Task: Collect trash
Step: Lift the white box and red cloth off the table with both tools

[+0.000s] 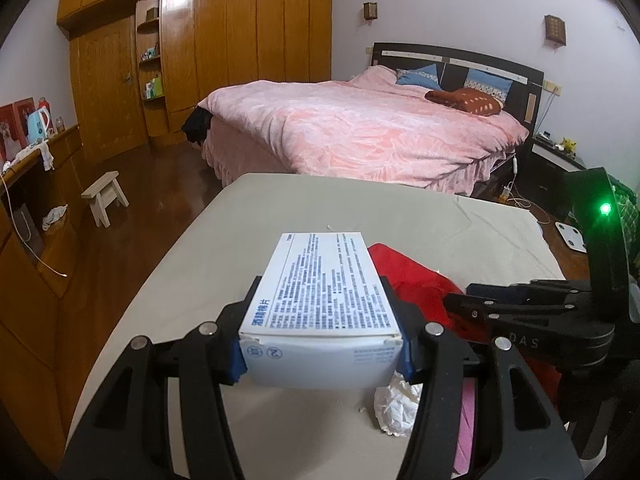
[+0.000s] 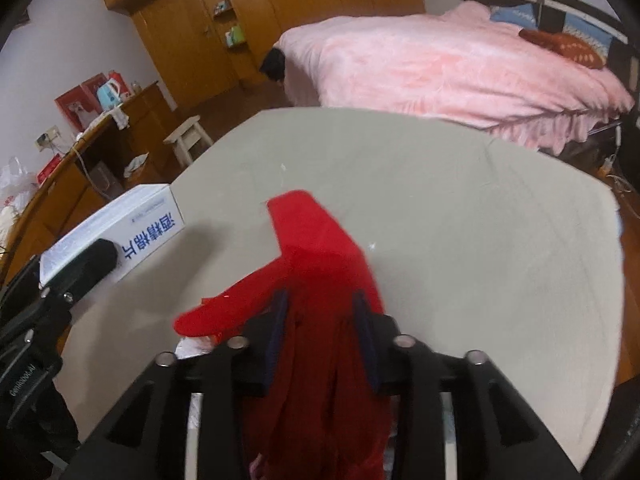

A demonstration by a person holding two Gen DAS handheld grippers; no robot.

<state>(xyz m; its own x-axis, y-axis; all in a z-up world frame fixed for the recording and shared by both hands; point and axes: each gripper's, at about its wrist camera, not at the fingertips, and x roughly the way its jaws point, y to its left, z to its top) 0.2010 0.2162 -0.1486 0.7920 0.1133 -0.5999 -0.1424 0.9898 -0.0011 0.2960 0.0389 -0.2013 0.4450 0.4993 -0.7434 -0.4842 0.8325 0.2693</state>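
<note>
My left gripper point(image 1: 322, 354) is shut on a white box with blue print point(image 1: 320, 304) and holds it above the beige table point(image 1: 248, 216). The box also shows at the left of the right wrist view point(image 2: 116, 228). My right gripper point(image 2: 322, 340) is shut on a red bag point(image 2: 316, 248), whose mouth stands open toward the table's middle; the bag shows beside the box in the left wrist view point(image 1: 416, 280). A crumpled white tissue point(image 1: 396, 404) lies on the table under the box's near right corner. A pink item point(image 1: 466, 420) lies beside it.
A bed with a pink cover point(image 1: 360, 128) stands beyond the table. A small white stool point(image 1: 105, 194) is on the wood floor at the left. A wooden counter point(image 1: 36, 168) with a kettle runs along the left wall. A wardrobe point(image 1: 224, 40) lines the back.
</note>
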